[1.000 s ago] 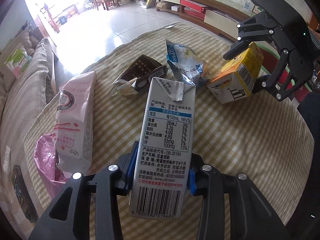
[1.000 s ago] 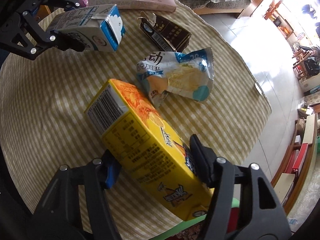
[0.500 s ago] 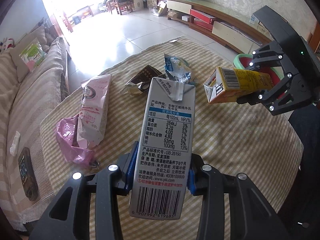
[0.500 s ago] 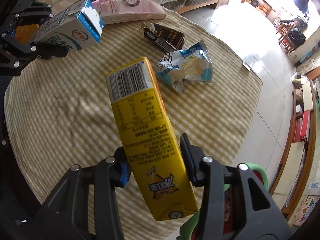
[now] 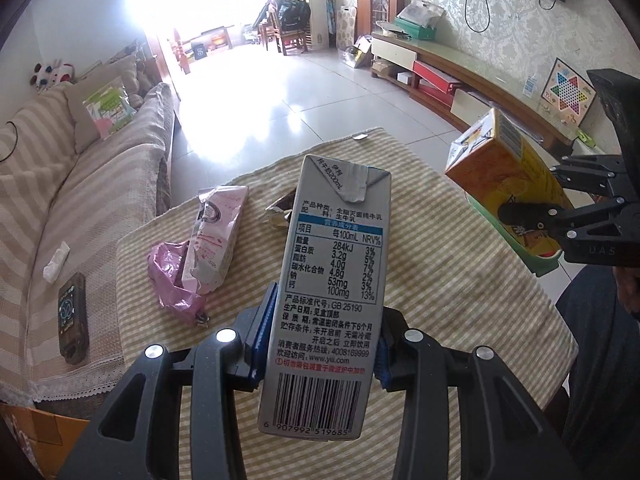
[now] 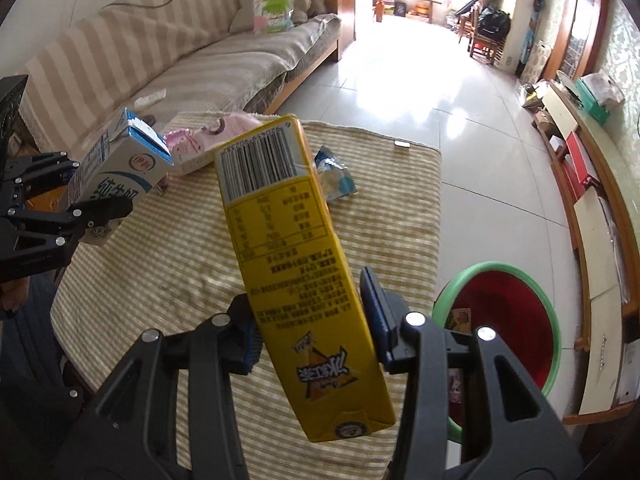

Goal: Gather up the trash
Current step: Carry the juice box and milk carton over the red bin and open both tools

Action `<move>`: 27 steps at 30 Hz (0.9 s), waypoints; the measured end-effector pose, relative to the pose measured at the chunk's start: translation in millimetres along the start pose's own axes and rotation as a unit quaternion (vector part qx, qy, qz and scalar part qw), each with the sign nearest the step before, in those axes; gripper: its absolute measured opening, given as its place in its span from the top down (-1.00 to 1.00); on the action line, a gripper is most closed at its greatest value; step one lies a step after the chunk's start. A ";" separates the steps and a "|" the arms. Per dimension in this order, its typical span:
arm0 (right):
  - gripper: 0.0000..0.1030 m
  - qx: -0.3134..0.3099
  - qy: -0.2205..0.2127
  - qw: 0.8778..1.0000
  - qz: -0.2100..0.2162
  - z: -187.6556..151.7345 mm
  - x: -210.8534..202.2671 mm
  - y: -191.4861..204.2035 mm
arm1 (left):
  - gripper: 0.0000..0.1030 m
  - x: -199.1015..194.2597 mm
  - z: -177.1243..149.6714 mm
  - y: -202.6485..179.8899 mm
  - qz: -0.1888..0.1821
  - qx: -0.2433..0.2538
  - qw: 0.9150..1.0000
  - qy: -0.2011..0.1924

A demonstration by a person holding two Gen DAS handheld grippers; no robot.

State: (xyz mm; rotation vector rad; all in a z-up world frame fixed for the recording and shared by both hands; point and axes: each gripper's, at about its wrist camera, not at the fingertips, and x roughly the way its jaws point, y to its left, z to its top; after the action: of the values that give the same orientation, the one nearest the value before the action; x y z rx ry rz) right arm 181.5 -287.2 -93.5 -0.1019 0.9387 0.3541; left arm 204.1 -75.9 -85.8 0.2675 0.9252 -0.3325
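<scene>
My left gripper (image 5: 322,344) is shut on a grey-white milk carton (image 5: 332,280), held up above the round table with its striped cloth (image 5: 460,280). The same carton (image 6: 120,172) shows in the right wrist view, at the left. My right gripper (image 6: 312,324) is shut on a yellow juice carton (image 6: 296,264), lifted off the table; this carton (image 5: 500,172) appears at the right in the left wrist view. On the cloth lie a pink carton (image 5: 214,240), a pink wrapper (image 5: 172,280), a dark box (image 5: 280,212) mostly hidden, and a blue-white snack bag (image 6: 334,176).
A green-rimmed red bin (image 6: 508,320) stands on the floor right of the table. A striped sofa (image 5: 60,200) with a phone (image 5: 72,316) on it runs along the left. A low TV cabinet (image 5: 460,76) lines the right wall. Tiled floor (image 6: 420,92) lies beyond.
Both grippers rose from the table with their cartons. The right gripper closed on the yellow carton, lifted it off the cloth and rolled it more upright.
</scene>
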 end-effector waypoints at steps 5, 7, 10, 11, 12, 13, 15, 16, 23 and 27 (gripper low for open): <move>0.18 0.050 -0.031 0.998 -0.017 -10.2 -17.8 -20.9 | 0.27 -9.3 13.3 -18.6 0.008 -0.011 1.000 -0.017; 0.18 0.066 -0.035 0.997 -0.020 -7.5 -14.1 -30.9 | 0.27 -9.6 16.1 -29.2 0.007 -0.009 1.000 -0.021; 0.18 0.086 -0.040 0.995 -0.023 -11.1 -19.5 -43.6 | 0.27 -7.4 21.4 -44.3 -0.002 -0.008 1.000 -0.026; 0.18 0.091 -0.042 0.995 -0.026 -12.2 -21.0 -47.7 | 0.27 -5.9 23.6 -49.8 -0.008 -0.006 1.000 -0.025; 0.18 0.097 -0.043 0.994 -0.029 -12.7 -21.8 -51.4 | 0.27 -4.6 25.4 -56.5 -0.012 -0.003 1.000 -0.025; 0.18 0.103 -0.044 0.993 -0.030 -14.2 -23.6 -56.9 | 0.27 -3.1 27.8 -63.3 -0.016 0.002 1.000 -0.025; 0.18 0.114 -0.048 0.992 -0.035 -16.6 -25.7 -65.2 | 0.27 0.0 33.3 -76.3 -0.029 0.009 0.999 -0.024; 0.18 0.120 -0.051 0.991 -0.039 -18.5 -27.8 -70.9 | 0.27 1.9 36.8 -82.7 -0.036 0.013 0.999 -0.024; 0.18 0.161 -0.058 0.983 -0.059 -30.9 -34.0 -110.6 | 0.27 22.6 60.0 -129.6 -0.078 0.044 0.996 -0.018; 0.18 0.186 -0.062 0.978 -0.072 -38.2 -37.4 -134.4 | 0.27 32.7 72.9 -155.1 -0.099 0.049 0.994 -0.023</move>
State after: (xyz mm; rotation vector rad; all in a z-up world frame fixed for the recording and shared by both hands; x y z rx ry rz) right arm 177.7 -431.7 -95.0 0.1925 0.8542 0.0455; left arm 215.1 -250.1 -83.3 0.2582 0.8938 -0.5670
